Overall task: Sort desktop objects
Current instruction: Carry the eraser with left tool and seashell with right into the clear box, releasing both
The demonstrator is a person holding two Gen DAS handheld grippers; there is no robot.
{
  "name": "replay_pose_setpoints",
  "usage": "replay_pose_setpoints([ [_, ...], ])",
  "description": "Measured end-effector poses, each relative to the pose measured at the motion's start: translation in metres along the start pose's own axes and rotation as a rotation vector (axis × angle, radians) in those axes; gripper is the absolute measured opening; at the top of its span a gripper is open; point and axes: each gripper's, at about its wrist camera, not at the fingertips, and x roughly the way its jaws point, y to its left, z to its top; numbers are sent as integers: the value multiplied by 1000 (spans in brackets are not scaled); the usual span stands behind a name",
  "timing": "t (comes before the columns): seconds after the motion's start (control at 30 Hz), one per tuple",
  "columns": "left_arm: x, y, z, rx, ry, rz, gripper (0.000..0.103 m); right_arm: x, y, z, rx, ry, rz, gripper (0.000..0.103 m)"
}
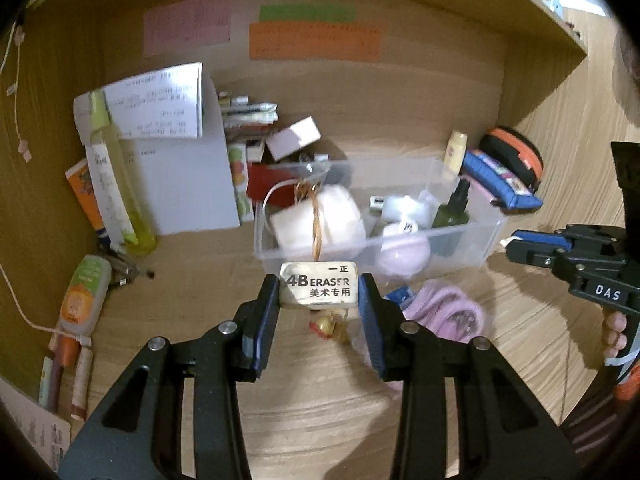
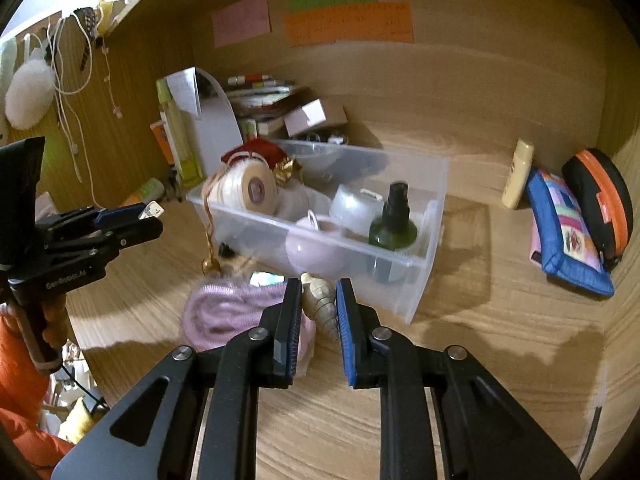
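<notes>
The left gripper (image 1: 319, 289) pinches an eraser (image 1: 318, 285) just short of the clear plastic bin (image 1: 460, 242). The right gripper (image 2: 319, 296) is clamped on a spiral seashell (image 2: 320, 303) beside the pink cloth (image 2: 224, 312), in front of that bin.

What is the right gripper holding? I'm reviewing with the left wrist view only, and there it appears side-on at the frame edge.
Observer: The right gripper is closed on a pale spiral shell, pinched between its fingers above the desk.
Operator: I see cords on the left side wall. Is anything else hanging there?
Observer: Yes, a white fluffy ball hangs beside the cords, near the top of that wall.
</notes>
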Motion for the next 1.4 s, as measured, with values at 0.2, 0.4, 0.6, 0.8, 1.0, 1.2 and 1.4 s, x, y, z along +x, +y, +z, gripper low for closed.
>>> replay_pose_setpoints([
  [0.2,-5,-5,12,-10,-42,-31,39,-6,3,16,-3,-54,15,16],
  [0.4,-1,-9,25,-24,-63,-68,39,-5,4,28,-6,-80,24,15],
  [0.6,11,-15,37,-31,-61,-105,39,8,-1,41,-4,-79,26,15],
  [0.8,35,-23,46,-25,-25,-130,39,32,-6,48,-3,-41,10,15],
  [1.0,58,-30,46,-15,30,-144,39,50,-14,47,37,-22,12,15],
  [1.2,69,-37,45,4,45,-144,39,60,-18,45,35,-12,11,15],
  [1.4,72,-43,46,22,41,-141,39,66,-15,43,12,-1,-2,16],
])
